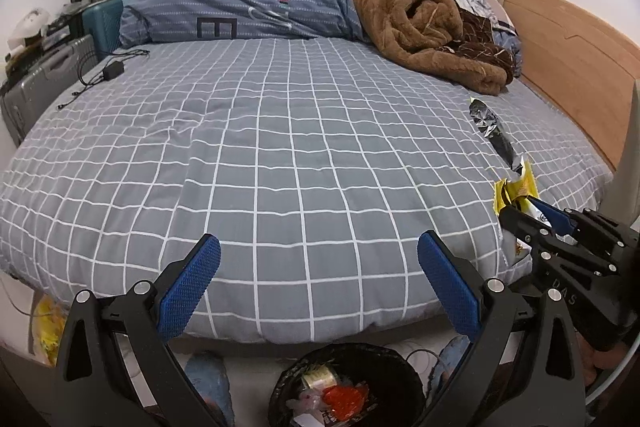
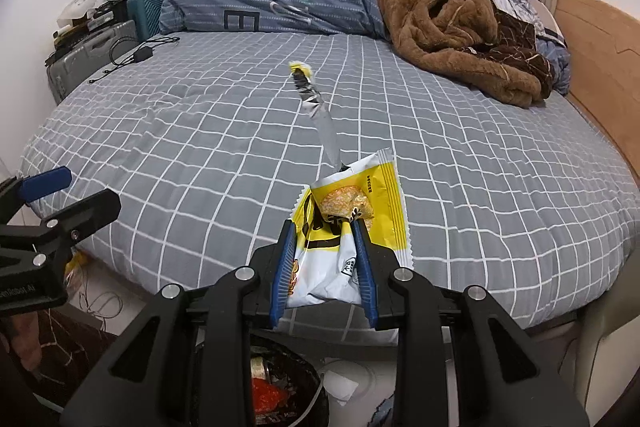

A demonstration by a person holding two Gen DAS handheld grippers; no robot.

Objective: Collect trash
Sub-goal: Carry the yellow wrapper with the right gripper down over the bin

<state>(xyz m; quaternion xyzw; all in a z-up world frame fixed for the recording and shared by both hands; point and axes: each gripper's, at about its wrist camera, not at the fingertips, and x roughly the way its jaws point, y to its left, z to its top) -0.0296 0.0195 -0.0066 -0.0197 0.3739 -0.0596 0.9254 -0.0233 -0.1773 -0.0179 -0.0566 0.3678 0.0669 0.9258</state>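
My right gripper (image 2: 325,227) is shut on a yellow and white snack wrapper (image 2: 356,203), held above the near edge of the bed; its torn silver strip (image 2: 320,115) sticks up and away. The same wrapper (image 1: 516,187) and right gripper (image 1: 520,207) show at the right of the left wrist view. My left gripper (image 1: 318,251) is open and empty over the bed's near edge. It also shows at the left of the right wrist view (image 2: 68,191). A black-lined trash bin (image 1: 348,387) with several pieces of trash stands on the floor below both grippers (image 2: 280,387).
The bed has a grey checked sheet (image 1: 260,155), a blue duvet (image 1: 248,3) and a brown blanket (image 1: 428,23) at the far side. A charger with cable (image 1: 112,71) lies at its left edge. Suitcases (image 1: 44,75) stand left. A wooden headboard (image 1: 568,59) is at right.
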